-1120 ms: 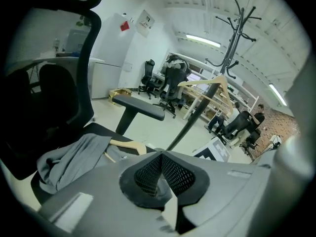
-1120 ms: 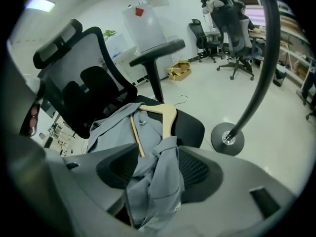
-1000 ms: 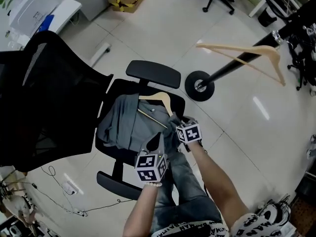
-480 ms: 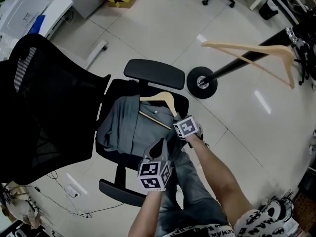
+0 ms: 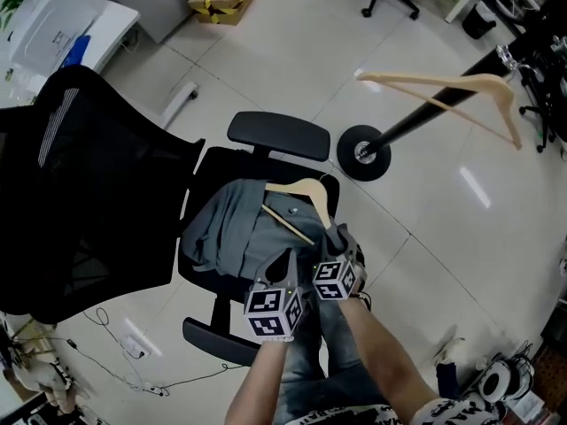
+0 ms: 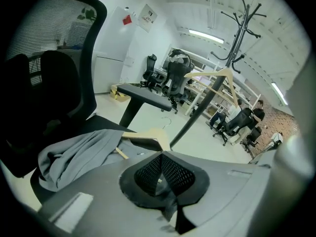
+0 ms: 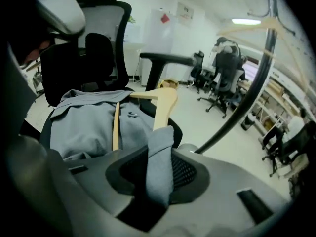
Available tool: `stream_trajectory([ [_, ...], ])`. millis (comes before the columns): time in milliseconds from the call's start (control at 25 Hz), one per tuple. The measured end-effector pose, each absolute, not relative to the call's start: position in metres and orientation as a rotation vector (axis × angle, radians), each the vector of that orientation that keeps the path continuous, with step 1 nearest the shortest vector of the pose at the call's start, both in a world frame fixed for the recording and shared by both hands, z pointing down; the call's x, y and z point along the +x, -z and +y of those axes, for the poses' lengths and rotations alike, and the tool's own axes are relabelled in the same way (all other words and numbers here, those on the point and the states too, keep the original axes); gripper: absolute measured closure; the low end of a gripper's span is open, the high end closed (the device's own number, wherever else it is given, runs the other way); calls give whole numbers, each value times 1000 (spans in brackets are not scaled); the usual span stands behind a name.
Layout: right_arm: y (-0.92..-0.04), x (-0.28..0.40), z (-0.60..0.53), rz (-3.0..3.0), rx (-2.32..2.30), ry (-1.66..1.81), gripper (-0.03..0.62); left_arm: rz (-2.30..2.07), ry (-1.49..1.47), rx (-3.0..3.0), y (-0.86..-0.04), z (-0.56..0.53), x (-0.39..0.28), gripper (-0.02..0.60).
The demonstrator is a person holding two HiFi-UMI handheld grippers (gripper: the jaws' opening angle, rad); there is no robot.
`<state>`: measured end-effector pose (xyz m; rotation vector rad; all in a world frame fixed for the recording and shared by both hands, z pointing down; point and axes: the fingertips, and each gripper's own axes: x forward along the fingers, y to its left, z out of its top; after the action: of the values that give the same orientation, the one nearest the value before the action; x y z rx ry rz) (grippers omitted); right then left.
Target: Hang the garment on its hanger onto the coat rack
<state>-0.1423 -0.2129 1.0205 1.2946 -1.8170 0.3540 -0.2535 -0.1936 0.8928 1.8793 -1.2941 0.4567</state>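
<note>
The left hand-held gripper has its jaws pressed together. Just at its 3 o'clock, the right hand-held gripper pinches a fold of the grey fabric garment. The garment lies at 11 o'clock with its pale wooden hanger on the black mesh office chair. The black coat rack stands beyond at 1 o'clock.

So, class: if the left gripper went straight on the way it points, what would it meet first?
Probably the wooden hanger lying on the grey garment: the shut jaws of the left gripper aim at it, though depth is unclear.
</note>
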Motion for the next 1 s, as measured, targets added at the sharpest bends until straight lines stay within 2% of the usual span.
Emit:
stream_trajectory([
  [400, -925, -108, -190, -1773, 1473, 79, 468, -1320, -424, 1927, -863, -180, -264, 594],
  [1000, -614, -82, -185, -1803, 1633, 798, 468, -1401, -218, 2154, -697, -181, -279, 594],
])
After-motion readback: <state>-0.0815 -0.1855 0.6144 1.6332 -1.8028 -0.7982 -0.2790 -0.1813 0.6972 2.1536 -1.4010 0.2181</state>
